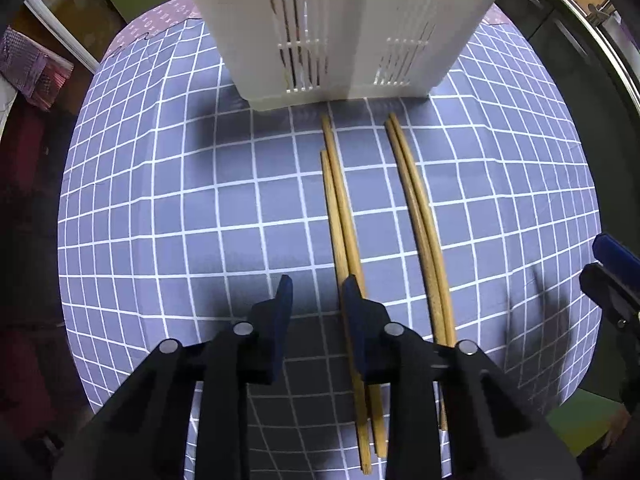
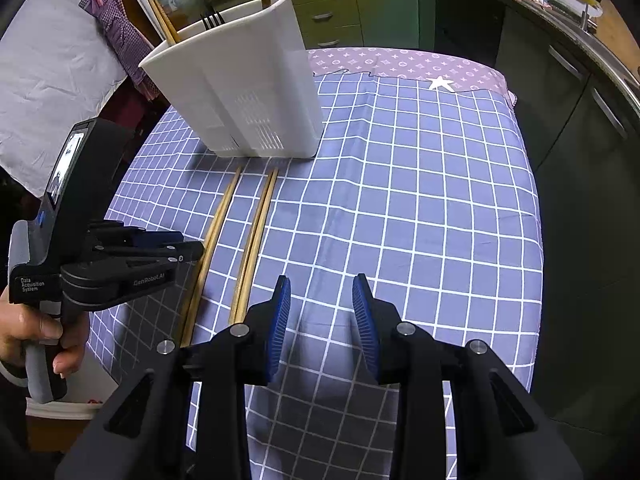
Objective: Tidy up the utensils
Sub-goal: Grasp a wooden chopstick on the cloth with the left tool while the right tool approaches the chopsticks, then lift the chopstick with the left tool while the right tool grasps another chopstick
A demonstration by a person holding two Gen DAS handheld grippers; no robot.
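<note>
In the left wrist view, the left claw points straight down over the checked cloth on the worktop, its jaws partly spread with nothing between them; its right finger sits just over the left pair of chopsticks. A second pair of chopsticks lies just to the right. Both pairs point toward the white utensil holder at the top centre. In the right wrist view, the right claw hangs empty, jaws apart, at lower centre.
</note>
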